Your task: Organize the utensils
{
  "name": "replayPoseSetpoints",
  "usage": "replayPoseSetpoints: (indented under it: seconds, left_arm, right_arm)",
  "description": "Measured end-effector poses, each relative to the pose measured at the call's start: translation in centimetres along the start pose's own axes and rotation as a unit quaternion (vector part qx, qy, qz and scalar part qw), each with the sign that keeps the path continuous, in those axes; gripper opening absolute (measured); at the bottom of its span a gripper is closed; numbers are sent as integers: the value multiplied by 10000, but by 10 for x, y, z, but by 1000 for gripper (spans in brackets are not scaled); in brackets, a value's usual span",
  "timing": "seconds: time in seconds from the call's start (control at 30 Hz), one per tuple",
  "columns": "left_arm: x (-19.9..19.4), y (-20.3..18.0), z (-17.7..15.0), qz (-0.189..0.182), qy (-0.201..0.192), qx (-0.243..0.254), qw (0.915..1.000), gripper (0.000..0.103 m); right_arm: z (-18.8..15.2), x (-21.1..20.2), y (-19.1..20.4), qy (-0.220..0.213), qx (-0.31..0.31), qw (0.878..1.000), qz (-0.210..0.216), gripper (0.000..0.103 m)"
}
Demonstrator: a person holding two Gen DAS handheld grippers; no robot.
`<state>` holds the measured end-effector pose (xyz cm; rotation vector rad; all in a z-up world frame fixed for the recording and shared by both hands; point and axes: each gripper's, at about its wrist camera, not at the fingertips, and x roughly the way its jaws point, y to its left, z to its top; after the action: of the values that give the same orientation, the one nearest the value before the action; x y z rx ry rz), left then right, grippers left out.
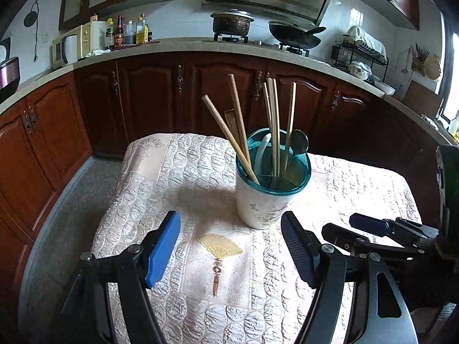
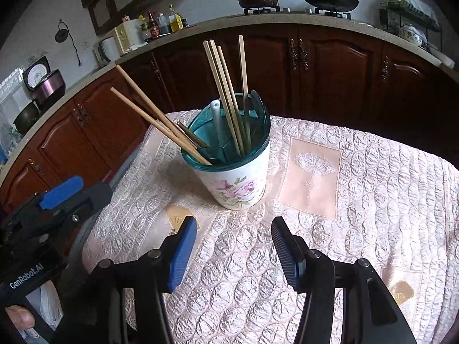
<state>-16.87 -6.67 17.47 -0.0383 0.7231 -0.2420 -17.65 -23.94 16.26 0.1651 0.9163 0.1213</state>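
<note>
We note a tabletop covered by a pale quilted cloth [image 1: 206,172], embroidered with fan motifs, standing before a run of dark wooden cabinets [image 1: 149,94] under a stone counter. On the counter at the rear we see a lidded pot [image 1: 231,23] and a wok [image 1: 295,35] on the hob, with a cluster of bottles [image 1: 129,31] to the left.

The utensil holder [image 1: 268,195], a white floral cup with a teal rim insert, stands upright on the cloth towards the middle of the tabletop, somewhat nearer the far edge. It is divided into compartments. In the right wrist view, two thick wooden chopsticks [image 2: 155,117] lean steeply out to the left from the near-left compartment, with a darker flat handle beside them. A bundle of thin chopsticks [image 2: 226,94] stands nearly upright in the rear compartment. A white spoon handle [image 2: 215,117] rises beside it, and in the left wrist view a metal spoon [image 1: 298,143] rests bowl-up against the far right rim.

The left gripper [image 1: 229,252] hovers over the near edge of the tabletop, its jaws spread wide and holding nothing. The right gripper [image 2: 233,246] sits likewise over the near edge, jaws released and apart, holding nothing. Both point at the holder and are clear of it. The two tools sit side by side, each visible in the other's view.
</note>
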Motion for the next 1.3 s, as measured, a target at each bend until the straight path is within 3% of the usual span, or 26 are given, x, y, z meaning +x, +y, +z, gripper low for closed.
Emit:
replayPoseSetpoints:
  seconds: [0.6, 1.3]
  left_arm:
    - [32, 11, 0, 200, 301, -115, 9993, 73]
    - [36, 10, -1, 254, 370, -69, 9990, 73]
  right_arm:
    - [3, 20, -1, 177, -15, 9998, -57, 60]
    - [6, 26, 4, 208, -133, 9997, -49, 61]
